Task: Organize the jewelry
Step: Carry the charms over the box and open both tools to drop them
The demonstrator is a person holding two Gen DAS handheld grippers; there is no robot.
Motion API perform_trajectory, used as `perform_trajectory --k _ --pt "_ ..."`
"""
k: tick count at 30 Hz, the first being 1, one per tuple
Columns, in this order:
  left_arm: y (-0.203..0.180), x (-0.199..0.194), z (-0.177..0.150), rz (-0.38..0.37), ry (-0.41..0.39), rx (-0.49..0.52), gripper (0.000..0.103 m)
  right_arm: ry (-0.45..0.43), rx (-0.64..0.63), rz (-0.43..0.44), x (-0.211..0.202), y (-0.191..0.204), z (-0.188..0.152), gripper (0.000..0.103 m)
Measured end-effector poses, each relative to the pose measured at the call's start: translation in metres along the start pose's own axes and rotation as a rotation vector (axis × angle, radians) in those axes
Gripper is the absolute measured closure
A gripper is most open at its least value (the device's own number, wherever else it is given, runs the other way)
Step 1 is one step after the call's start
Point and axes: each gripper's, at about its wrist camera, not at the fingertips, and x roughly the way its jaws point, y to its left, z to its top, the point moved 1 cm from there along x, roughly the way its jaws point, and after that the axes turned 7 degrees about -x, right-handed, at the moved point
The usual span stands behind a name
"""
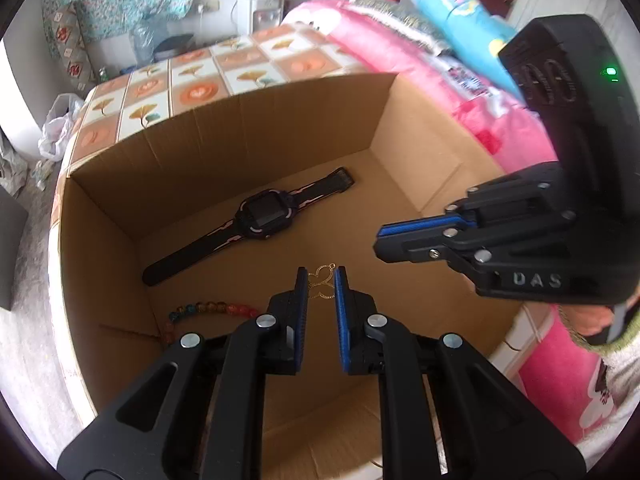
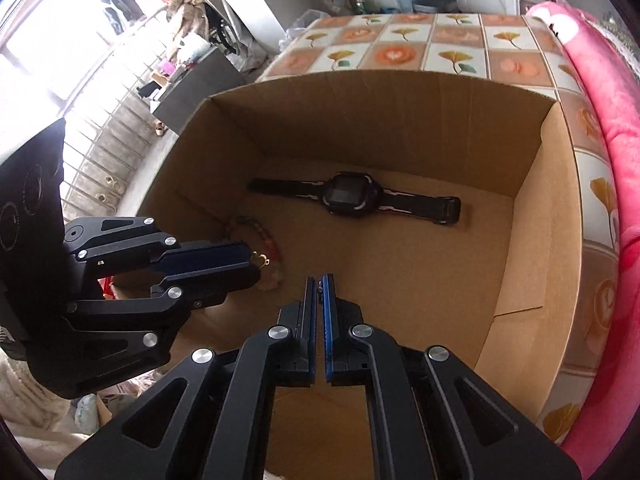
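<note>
Here we hold a gold butterfly pendant [image 1: 323,283] pinched between the left gripper [image 1: 321,280] pads over the open cardboard box [image 1: 256,136], while the right gripper [image 2: 319,286] is closed on something thin, probably its chain. We should lower both together and release gently onto bare cardboard, clear of the smartwatch [image 1: 262,216] and beaded bracelet [image 1: 208,310].

Your left wrist camera looks steeply down from close above the cardboard box [image 1: 256,128], your right wrist camera does likewise from the opposite side, and both share the box floor with its watch [image 1: 256,220] and the patterned bedspread [image 2: 404,52] beyond.
</note>
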Motion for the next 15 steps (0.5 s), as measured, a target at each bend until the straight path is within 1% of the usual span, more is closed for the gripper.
perform_trajectory --k 3,6,8,9,10,11,13,15 --pt "-0.002 0.006 0.006 0.020 0.022 -0.008 0.091 0.007 0.004 0.020 0.004 -0.004 0.002 0.098" --pt "-0.002 0.006 0.013 0.018 0.017 -0.025 0.090 0.002 0.008 0.035 0.005 -0.007 0.005 0.098" --pt "-0.002 0.007 0.016 0.032 0.009 -0.027 0.090 -0.006 0.014 0.034 0.004 -0.010 0.006 0.095" --pt "-0.001 0.007 0.017 0.034 0.006 -0.030 0.089 -0.012 0.018 0.032 0.003 -0.012 0.007 0.090" --pt "0.000 0.007 0.018 0.033 0.005 -0.035 0.088 -0.020 0.017 0.029 0.001 -0.013 0.007 0.088" --pt "0.001 0.008 0.018 0.035 0.001 -0.044 0.087 -0.028 0.013 0.030 0.000 -0.014 0.007 0.088" --pt "0.004 0.011 0.020 0.035 -0.006 -0.054 0.087 -0.049 0.007 0.011 -0.003 -0.015 0.008 0.085" --pt "0.005 0.009 0.021 0.035 -0.022 -0.058 0.087 -0.070 0.002 -0.006 -0.006 -0.015 0.009 0.084"
